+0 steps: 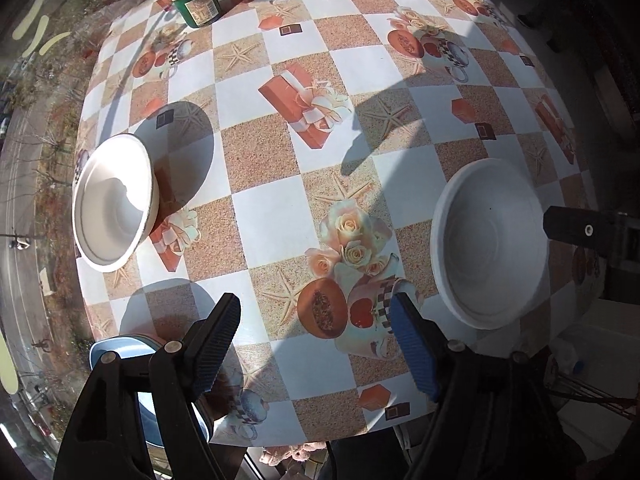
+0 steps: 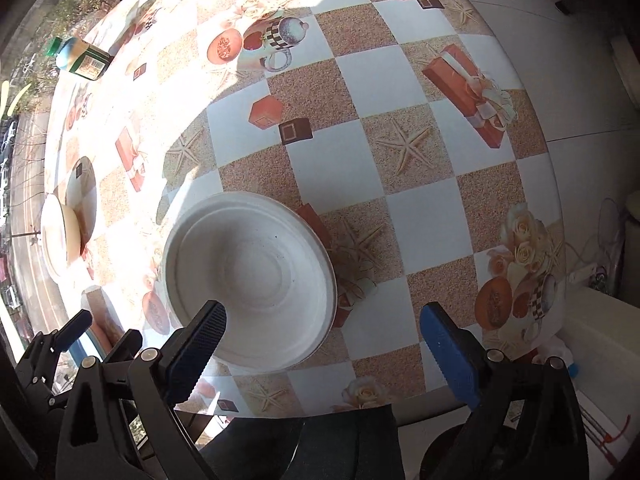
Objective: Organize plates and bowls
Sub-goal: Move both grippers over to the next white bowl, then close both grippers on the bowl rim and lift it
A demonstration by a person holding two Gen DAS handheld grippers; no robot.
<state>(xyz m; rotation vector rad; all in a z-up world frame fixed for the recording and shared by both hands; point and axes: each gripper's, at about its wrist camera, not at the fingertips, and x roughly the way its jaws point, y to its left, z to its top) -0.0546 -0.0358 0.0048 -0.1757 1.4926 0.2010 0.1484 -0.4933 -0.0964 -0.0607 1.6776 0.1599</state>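
White bowl empty, second bowl empty

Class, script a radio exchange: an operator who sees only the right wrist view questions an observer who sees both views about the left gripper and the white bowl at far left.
Operator: Is the left gripper holding anything?
Observer: No. The left gripper is open, with only tablecloth showing between its fingers.
Operator: That far bowl is glared out here. Anything in it?
Observer: Nothing. The far bowl is empty inside.
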